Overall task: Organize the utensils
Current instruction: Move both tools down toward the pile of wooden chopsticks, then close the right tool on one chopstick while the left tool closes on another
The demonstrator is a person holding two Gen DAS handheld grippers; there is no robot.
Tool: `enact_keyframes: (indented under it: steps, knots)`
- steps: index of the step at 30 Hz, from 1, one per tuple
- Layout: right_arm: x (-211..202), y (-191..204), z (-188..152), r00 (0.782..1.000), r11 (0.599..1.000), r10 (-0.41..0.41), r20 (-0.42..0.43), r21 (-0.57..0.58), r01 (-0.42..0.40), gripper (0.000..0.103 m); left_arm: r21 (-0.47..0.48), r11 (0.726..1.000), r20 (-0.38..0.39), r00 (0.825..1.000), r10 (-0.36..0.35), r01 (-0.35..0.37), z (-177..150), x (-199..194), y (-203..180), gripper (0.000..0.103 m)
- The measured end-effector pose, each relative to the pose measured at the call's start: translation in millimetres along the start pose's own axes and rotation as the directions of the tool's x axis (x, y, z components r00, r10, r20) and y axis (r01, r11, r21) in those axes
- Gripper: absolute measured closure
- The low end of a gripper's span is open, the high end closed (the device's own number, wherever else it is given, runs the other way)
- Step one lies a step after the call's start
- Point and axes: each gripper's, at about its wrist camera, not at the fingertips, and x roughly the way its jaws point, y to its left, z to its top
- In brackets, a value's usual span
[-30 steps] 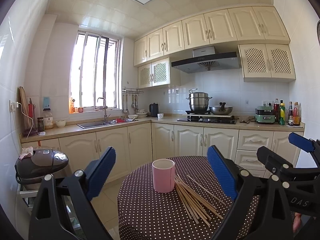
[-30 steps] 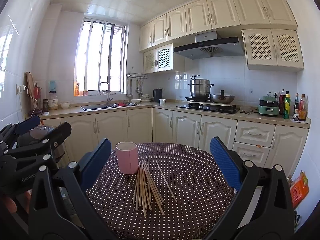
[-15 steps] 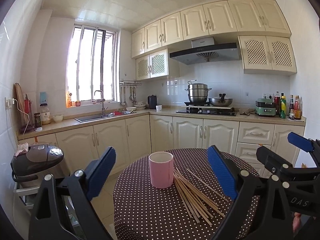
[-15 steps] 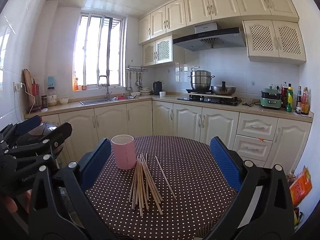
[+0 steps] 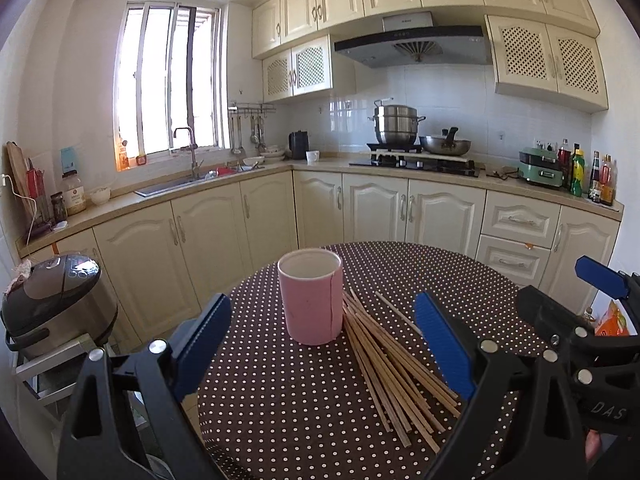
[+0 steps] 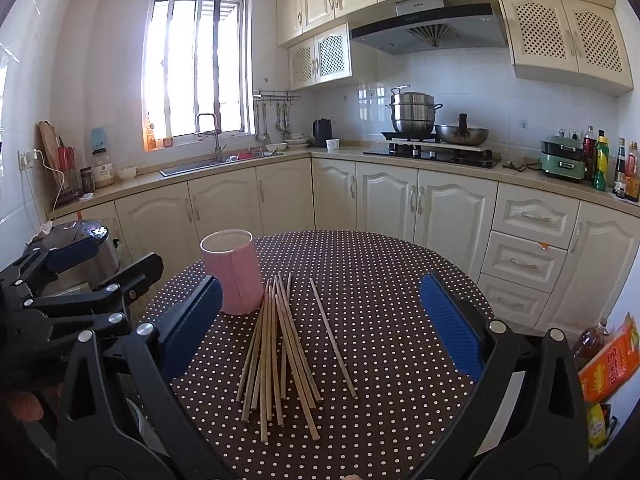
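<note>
A pink cup stands upright and empty on a round table with a brown polka-dot cloth. A bundle of several wooden chopsticks lies flat just right of the cup. My left gripper is open and empty, above the table's near side, facing the cup. My right gripper is open and empty, facing the chopsticks, with the cup to their left. One chopstick lies apart on the right. Each gripper shows at the edge of the other's view.
A dark rice cooker stands on a low rack left of the table. Cream cabinets and a counter run behind, with a sink, a stove and pots. Orange packages sit low at the right.
Both grippers have moved forward and lower toward the table. The cup and chopsticks look larger and nearer. Nothing on the table has moved.
</note>
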Motion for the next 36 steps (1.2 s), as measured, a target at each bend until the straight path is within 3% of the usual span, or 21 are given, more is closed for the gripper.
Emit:
enact_keyframes:
  steps: [4, 9, 12, 15, 18, 23, 26, 33, 36]
  knots:
    - [31.2, -7.4, -3.3, 0.996, 0.999, 0.035, -0.078, -0.008, -0.036, 0.006, -0.022, 0.998, -0.113, 0.992, -0.053, 0.051, -5.0, 41.7, 1.6, 0.012]
    - [66.5, -17.8, -4.2, 0.986, 0.999, 0.023, -0.163, -0.024, -0.027, 0.006, -0.062, 0.993, -0.245, 0.963, -0.11, 0.097, -15.5, 94.0, 5.2, 0.012]
    - [89.9, -25.5, -5.0, 0.975, 0.998, -0.021, -0.223, -0.057, 0.009, 0.006, -0.117, 0.986, -0.336, 0.929, -0.154, 0.121, -24.3, 126.6, 12.4, 0.013]
    - [114.5, -31.5, -9.1, 0.956, 0.996, -0.033, -0.291, -0.084, 0.009, 0.006, -0.129, 0.984, -0.427, 0.889, -0.168, 0.124, -36.6, 156.5, 14.4, 0.029]
    - [132.7, -36.2, -13.1, 0.936, 0.995, -0.031, -0.351, -0.1, -0.005, 0.006, -0.111, 0.988, -0.496, 0.856, -0.146, 0.104, -46.2, 180.7, 14.3, 0.038]
    - [153.2, -38.3, -15.3, 0.909, 0.993, -0.006, -0.416, -0.109, -0.043, 0.006, -0.081, 0.99, -0.575, 0.806, -0.14, 0.114, -59.7, 210.6, 6.8, 0.038]
    - [160.5, -39.3, -17.6, 0.893, 0.993, 0.021, -0.45, -0.094, -0.071, 0.006, -0.082, 0.99, -0.588, 0.797, -0.14, 0.113, -59.5, 220.4, 5.5, 0.038]
    - [176.4, -41.9, -19.5, 0.872, 0.993, 0.04, -0.487, -0.074, -0.088, 0.006, -0.062, 0.992, -0.593, 0.796, -0.122, 0.106, -59.0, 230.9, 4.0, 0.038]
    - [189.9, -45.5, -17.2, 0.851, 0.993, 0.054, -0.522, -0.058, -0.099, 0.006, -0.045, 0.994, -0.605, 0.789, -0.104, 0.096, -52.8, 238.0, 1.1, 0.038]
